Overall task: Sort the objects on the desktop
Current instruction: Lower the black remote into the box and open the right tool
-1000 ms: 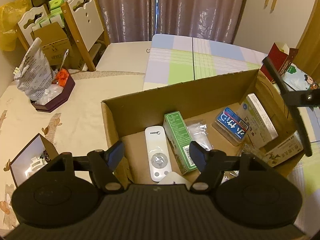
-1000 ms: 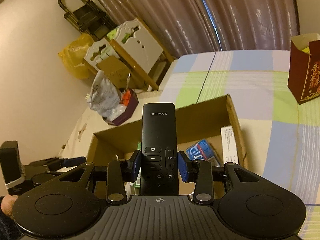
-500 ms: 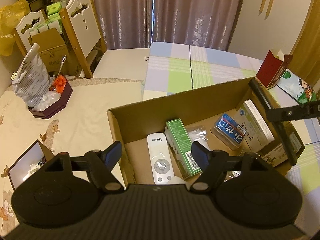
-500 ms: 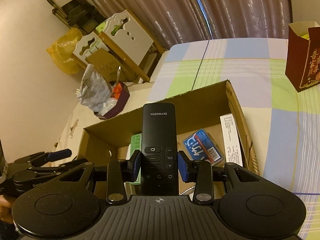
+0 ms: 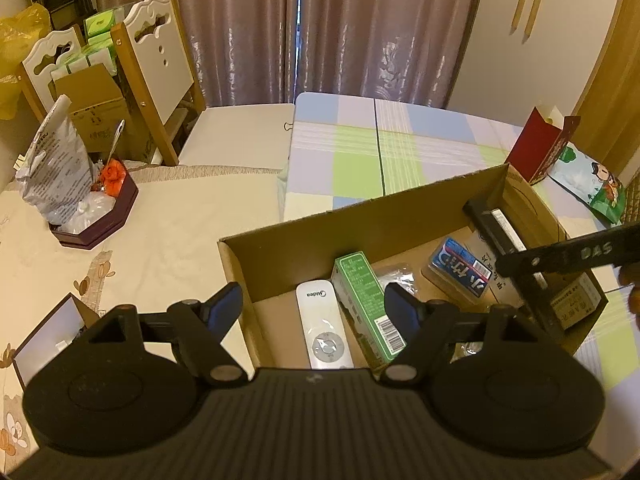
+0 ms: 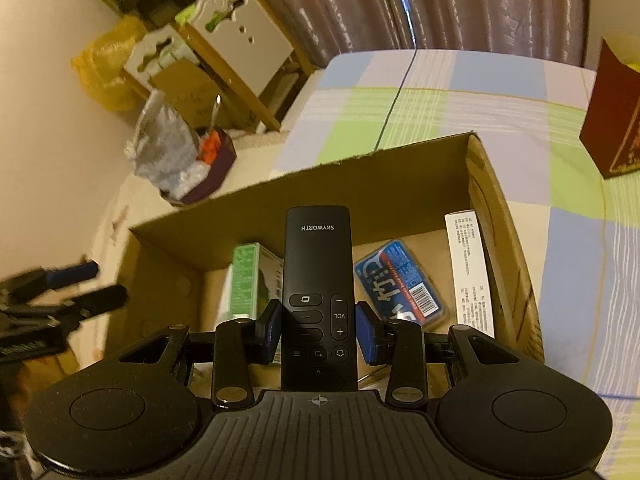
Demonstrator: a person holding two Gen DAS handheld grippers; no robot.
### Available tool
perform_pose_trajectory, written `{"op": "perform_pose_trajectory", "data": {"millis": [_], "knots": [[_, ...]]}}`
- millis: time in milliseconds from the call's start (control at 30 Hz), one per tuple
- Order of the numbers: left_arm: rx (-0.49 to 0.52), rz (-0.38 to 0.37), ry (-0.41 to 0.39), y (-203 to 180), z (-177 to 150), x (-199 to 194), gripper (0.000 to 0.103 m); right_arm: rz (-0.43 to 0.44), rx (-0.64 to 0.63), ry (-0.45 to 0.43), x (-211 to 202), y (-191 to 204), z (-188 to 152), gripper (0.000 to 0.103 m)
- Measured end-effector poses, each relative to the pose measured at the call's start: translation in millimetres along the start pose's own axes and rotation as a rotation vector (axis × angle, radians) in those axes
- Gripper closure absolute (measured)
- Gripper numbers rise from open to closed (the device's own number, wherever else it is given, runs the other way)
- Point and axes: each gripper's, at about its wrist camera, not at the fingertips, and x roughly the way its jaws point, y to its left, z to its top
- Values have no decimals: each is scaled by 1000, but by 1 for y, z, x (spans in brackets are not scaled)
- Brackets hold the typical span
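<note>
My right gripper [image 6: 318,330] is shut on a black Skyworth remote [image 6: 318,264], holding it over the open cardboard box [image 6: 360,176]. In the left wrist view that remote [image 5: 490,226] hangs above the box's right end. Lying in the box [image 5: 360,220] are a white Midea remote [image 5: 324,328], a green carton [image 5: 366,304], a blue packet [image 5: 458,272] and a white carton [image 6: 468,272]. My left gripper [image 5: 314,306] is open with nothing between its fingers, above the box's near left corner.
A dark tray [image 5: 100,216] with a silver bag and orange item sits on the cream tablecloth at the left. A red paper bag [image 5: 544,152] and a cartoon packet [image 5: 592,180] lie at the right. Chairs [image 5: 156,68] and boxes stand behind.
The right gripper has carried the black remote lower and further over the box. The left gripper has drawn back a little and stays open.
</note>
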Motion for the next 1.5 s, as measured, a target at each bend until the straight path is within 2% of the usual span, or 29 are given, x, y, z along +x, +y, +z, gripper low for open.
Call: {"op": "perform_pose_trajectory", "data": {"millis": [133,367,667,1067,1433,1467,1500], "knots": [[0,-8,4,2,1,3,28,-26,-17,37,18,0,3,65],[-8,-18,13,6,2,9,28,-121,-73,84,46,1,6,65],[-15,-24,24,8,1,16,28,-217,-192,122,67,-1,3,65],[-10,-31,39,3,3,25,28,-232,-409,179,82,6,-4,65],[-8,-25,59,-2,3,33,28,-198,-479,194,93,2,-4,65],[-7,-24,59,-2,3,33,27,-190,-476,184,91,2,-4,54],[-5,-22,60,-3,3,34,27,-182,-474,174,89,2,-4,19]]}}
